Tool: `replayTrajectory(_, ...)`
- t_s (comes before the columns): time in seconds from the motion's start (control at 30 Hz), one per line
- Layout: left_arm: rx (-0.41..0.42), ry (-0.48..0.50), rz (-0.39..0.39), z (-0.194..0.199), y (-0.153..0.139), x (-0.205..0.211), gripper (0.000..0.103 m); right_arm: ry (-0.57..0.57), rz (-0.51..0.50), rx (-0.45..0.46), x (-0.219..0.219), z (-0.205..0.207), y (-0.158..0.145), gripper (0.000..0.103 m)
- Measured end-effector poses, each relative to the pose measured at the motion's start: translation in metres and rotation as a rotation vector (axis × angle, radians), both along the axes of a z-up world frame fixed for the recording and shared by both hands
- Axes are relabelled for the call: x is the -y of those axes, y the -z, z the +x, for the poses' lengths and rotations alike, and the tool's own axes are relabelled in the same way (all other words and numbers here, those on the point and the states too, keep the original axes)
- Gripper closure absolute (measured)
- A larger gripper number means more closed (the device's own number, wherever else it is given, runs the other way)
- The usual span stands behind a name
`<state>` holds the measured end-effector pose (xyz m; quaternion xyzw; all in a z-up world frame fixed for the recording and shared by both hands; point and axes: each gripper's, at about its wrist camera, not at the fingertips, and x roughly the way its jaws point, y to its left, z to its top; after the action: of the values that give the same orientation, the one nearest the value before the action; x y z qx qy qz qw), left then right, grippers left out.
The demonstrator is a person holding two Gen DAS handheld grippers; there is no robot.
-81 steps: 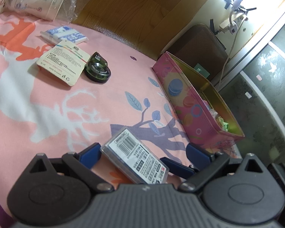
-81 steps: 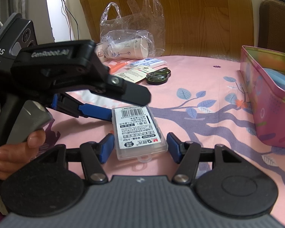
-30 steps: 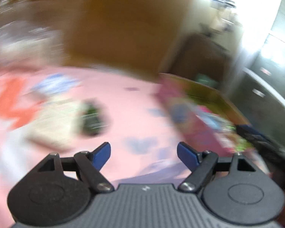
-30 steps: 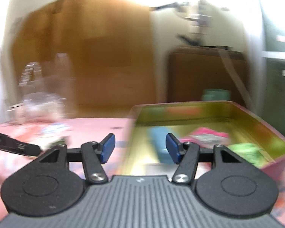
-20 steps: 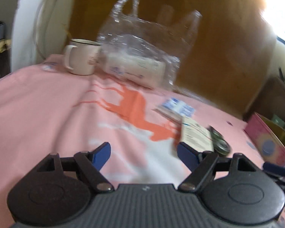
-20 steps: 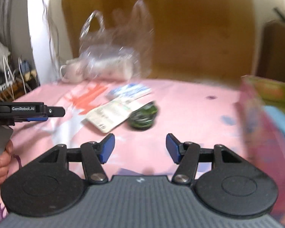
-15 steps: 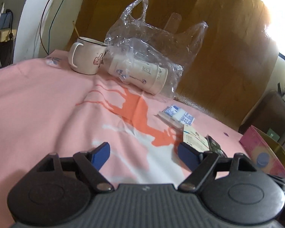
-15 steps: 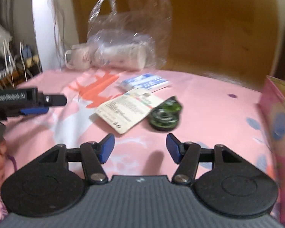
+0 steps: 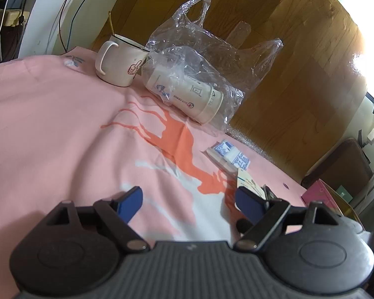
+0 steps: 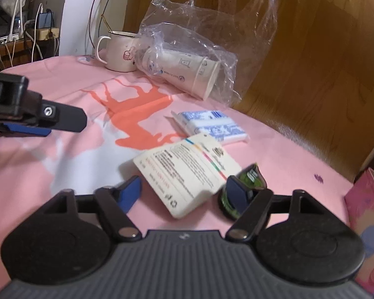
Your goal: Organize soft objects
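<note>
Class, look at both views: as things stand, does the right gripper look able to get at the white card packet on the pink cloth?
Probably yes. The right gripper is open, with the card packet lying flat just ahead between its fingers. Only the green round tin crowds its right side.

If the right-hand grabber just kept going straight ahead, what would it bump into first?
Most likely the white printed card, which lies flat on the pink cloth right between the open right gripper fingers; depth is hard to judge.

Little is legible. The black left gripper body (image 10: pixel 2 94), left of the white ceramic mug (image 10: pixel 119 52), shows the letters "AI". Print on the paper cup, white card and blue-and-white packet is too blurred to read.
</note>
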<state>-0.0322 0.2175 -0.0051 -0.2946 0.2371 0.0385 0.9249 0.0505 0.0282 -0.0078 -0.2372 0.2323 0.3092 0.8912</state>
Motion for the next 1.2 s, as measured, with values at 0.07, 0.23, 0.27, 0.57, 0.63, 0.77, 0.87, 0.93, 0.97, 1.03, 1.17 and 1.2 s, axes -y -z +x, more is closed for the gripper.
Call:
replayTrajectory(0.07,0.0,-0.001,-0.002,0.0,0.0,0.0,0.018,0.009,-0.01,0.012,-0.001,0.001,0.0,0.079)
replayTrajectory(0.23,0.0,-0.006,-0.002,0.0,0.0,0.0,0.018,0.073,0.091,0.049,0.018,-0.007,-0.014,0.094)
replayTrajectory(0.27,0.0,-0.007,-0.001,-0.001,0.0,0.001,0.018,0.089,0.127,0.049,0.025,-0.009,-0.019,0.096)
replayTrajectory(0.57,-0.002,-0.004,0.011,0.0,-0.001,0.001,0.015,0.145,0.48,-0.172,0.109,-0.043,-0.054,0.099)
replayTrajectory(0.63,-0.002,0.0,0.024,0.0,-0.001,0.003,0.014,0.154,0.536,-0.233,0.129,-0.052,-0.052,0.099)
replayTrajectory(0.77,-0.007,0.003,0.044,0.0,-0.002,0.007,0.014,0.238,0.592,-0.312,0.178,-0.063,-0.033,0.099)
replayTrajectory(0.87,-0.012,0.017,0.06,0.001,-0.003,0.01,0.012,0.286,0.585,-0.371,0.202,-0.067,-0.014,0.093)
replayTrajectory(0.93,-0.015,0.025,0.077,0.001,-0.004,0.013,0.011,0.336,0.575,-0.381,0.213,-0.068,-0.004,0.088)
replayTrajectory(0.97,-0.017,0.029,0.085,0.002,-0.004,0.015,0.011,0.361,0.553,-0.367,0.216,-0.071,0.001,0.081)
replayTrajectory(1.03,-0.021,0.034,0.102,0.002,-0.004,0.018,0.011,0.385,0.53,-0.33,0.222,-0.075,0.006,0.068)
replayTrajectory(1.17,-0.028,0.042,0.132,0.003,-0.005,0.023,0.011,0.374,0.497,-0.262,0.22,-0.081,0.011,0.067)
replayTrajectory(1.2,-0.029,0.043,0.138,0.003,-0.005,0.024,0.011,0.368,0.48,-0.244,0.218,-0.082,0.012,0.066)
